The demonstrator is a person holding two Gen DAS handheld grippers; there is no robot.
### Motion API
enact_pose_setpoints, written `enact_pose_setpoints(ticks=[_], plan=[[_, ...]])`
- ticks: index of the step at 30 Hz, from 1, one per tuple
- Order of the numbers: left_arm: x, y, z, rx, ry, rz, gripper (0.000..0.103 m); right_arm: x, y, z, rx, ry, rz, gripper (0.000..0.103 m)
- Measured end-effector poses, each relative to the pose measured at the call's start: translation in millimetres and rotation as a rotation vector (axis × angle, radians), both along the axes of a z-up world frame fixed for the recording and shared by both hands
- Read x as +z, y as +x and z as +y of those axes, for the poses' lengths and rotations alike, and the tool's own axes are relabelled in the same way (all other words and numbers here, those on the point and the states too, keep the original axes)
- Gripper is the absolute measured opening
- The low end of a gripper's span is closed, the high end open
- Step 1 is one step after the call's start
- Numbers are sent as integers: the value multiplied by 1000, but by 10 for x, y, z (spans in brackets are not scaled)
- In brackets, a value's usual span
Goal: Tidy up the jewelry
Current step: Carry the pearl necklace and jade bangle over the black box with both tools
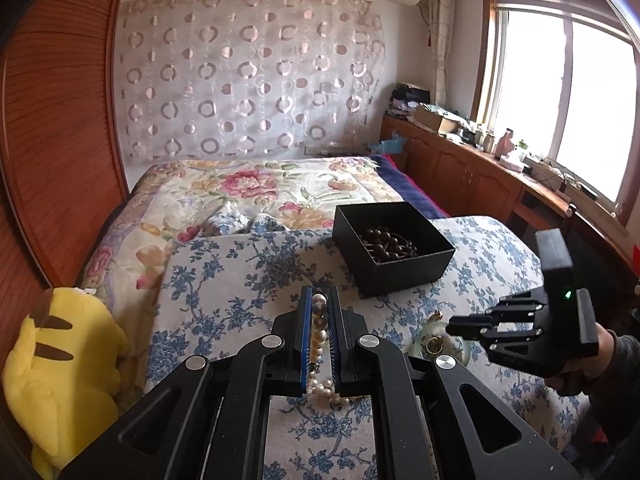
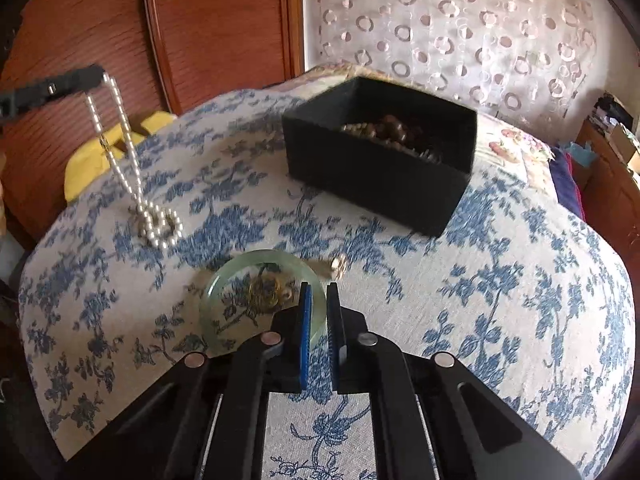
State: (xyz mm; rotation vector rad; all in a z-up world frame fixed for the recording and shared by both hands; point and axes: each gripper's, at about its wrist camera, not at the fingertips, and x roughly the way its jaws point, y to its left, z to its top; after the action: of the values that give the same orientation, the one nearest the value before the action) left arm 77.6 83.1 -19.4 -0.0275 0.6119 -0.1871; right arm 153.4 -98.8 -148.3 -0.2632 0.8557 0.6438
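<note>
My left gripper point(image 1: 319, 300) is shut on a white pearl necklace point(image 1: 319, 334). In the right wrist view the necklace point(image 2: 132, 176) hangs from the left gripper point(image 2: 94, 74), its lower end coiled on the blue floral cloth. My right gripper point(image 2: 317, 292) is shut on the rim of a pale green jade bangle point(image 2: 224, 280) lying on the cloth. A gold piece point(image 2: 266, 292) lies inside the bangle and a small gold ring point(image 2: 338, 266) just beyond it. A black open box point(image 1: 392, 248) holds dark brown beads point(image 1: 390, 242); it also shows in the right wrist view point(image 2: 376, 184).
A yellow plush toy point(image 1: 60, 372) sits left of the cushion. A floral bedspread point(image 1: 260, 188) lies behind, a wooden wardrobe point(image 1: 52, 120) to the left, and a wooden sideboard point(image 1: 472, 168) with clutter under the window at right.
</note>
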Motion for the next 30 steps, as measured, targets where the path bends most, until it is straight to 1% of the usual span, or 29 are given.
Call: enact_pose_setpoints(ticks=[5,17,24,30], plan=[[53,108,-108,-18,4,-7,7,217,43,-86,-20,46,-46,8],[461,449,-450,-67,29,-63,7,668,333,-321,-53,89,-100,8],[649,594,-613,-80,42,-94,7,828,527,-382,-55,99,-124,8],[860,751,-690,-81,50,-130,7,886,724,-421,-60,95,-145,9]])
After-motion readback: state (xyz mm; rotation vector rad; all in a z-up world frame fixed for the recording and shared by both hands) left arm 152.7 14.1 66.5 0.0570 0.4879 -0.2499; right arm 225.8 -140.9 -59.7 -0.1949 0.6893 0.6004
